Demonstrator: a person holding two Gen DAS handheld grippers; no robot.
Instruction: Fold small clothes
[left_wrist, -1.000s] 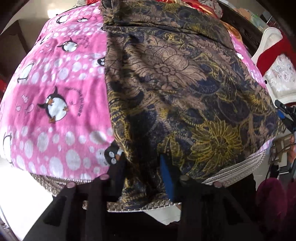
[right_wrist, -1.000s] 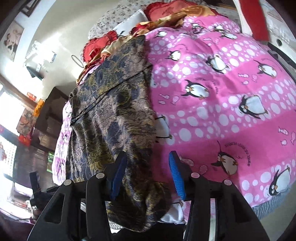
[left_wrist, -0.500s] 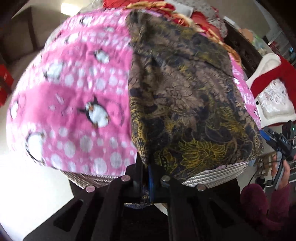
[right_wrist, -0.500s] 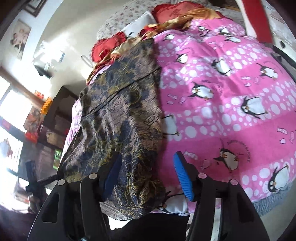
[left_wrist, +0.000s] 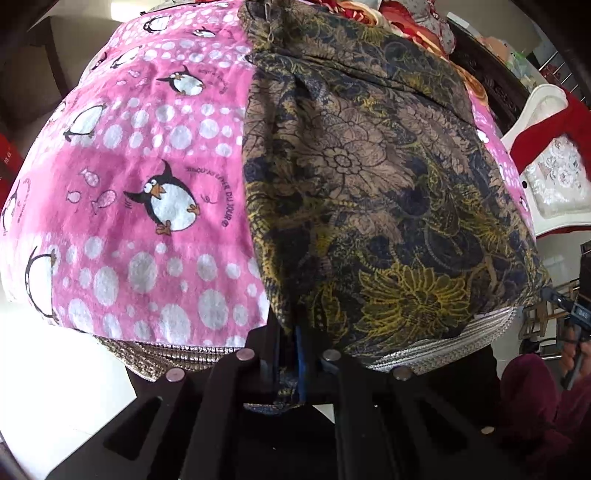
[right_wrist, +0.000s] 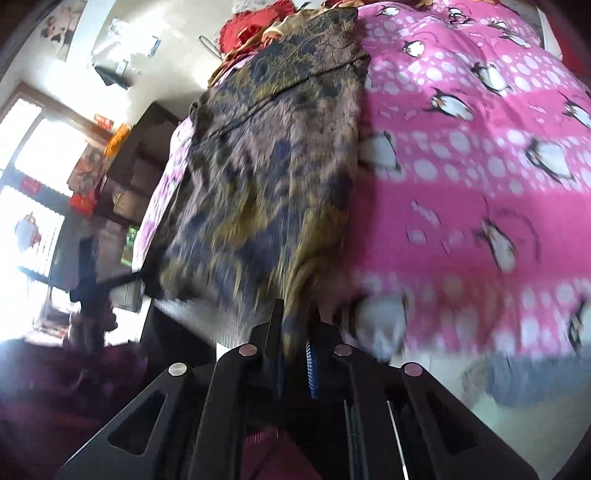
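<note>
Where penguins dance, "DU JOUR" blanket (left_wrist: 155, 155)

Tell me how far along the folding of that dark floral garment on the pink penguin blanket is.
Early. The floral garment lies spread flat on the penguin blanket, with no fold visible. In hand: the left gripper is shut on one near corner, and the right gripper, jaws just closing, pinches the other. Every fold is still left.

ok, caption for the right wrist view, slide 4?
Right tool shut on the near hem of the floral garment lying on the pink penguin blanket.
</note>
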